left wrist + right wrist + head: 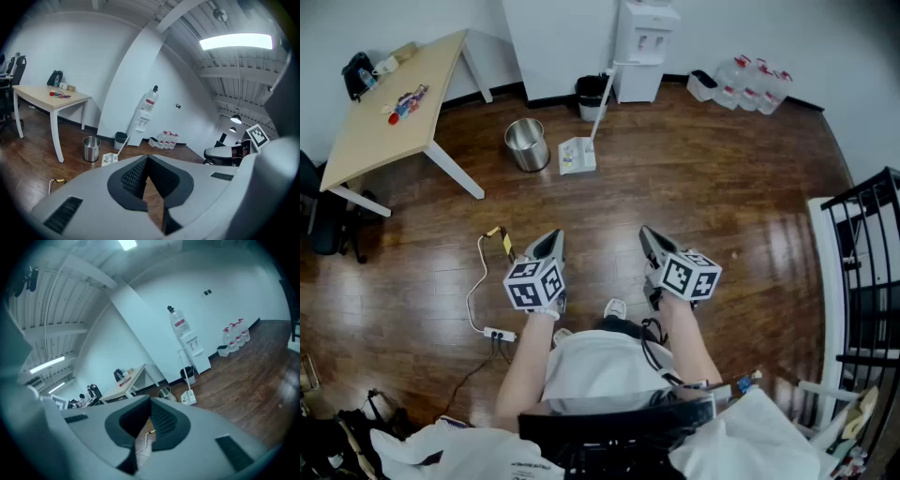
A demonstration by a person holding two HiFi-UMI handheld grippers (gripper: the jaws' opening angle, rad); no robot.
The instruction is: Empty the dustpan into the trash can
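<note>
Head view: the dustpan [577, 156] stands on the floor well ahead, just beside the steel trash can [526, 144]. The left gripper [553, 237] and right gripper [646, 233] both have their jaws pressed together, empty. A loose pinch on the thin handle [598, 105] could let the pan swing and spill.

The floor [703, 187] ahead of the fingers was dark wood planking, polished and glossy, with pale reflections on it. Well beyond the fingers, the trash can [526, 144] was bare metal with a brushed sheen. The dustpan [577, 156] just beside it looked like white plastic. The table [384, 141], off to the left of the fingers, had a pale, matt wood top. The left gripper [147, 158] had smooth, matt grey plastic shells, and its fingers [132, 177] carried black pads with a fine ribbed texture.
</note>
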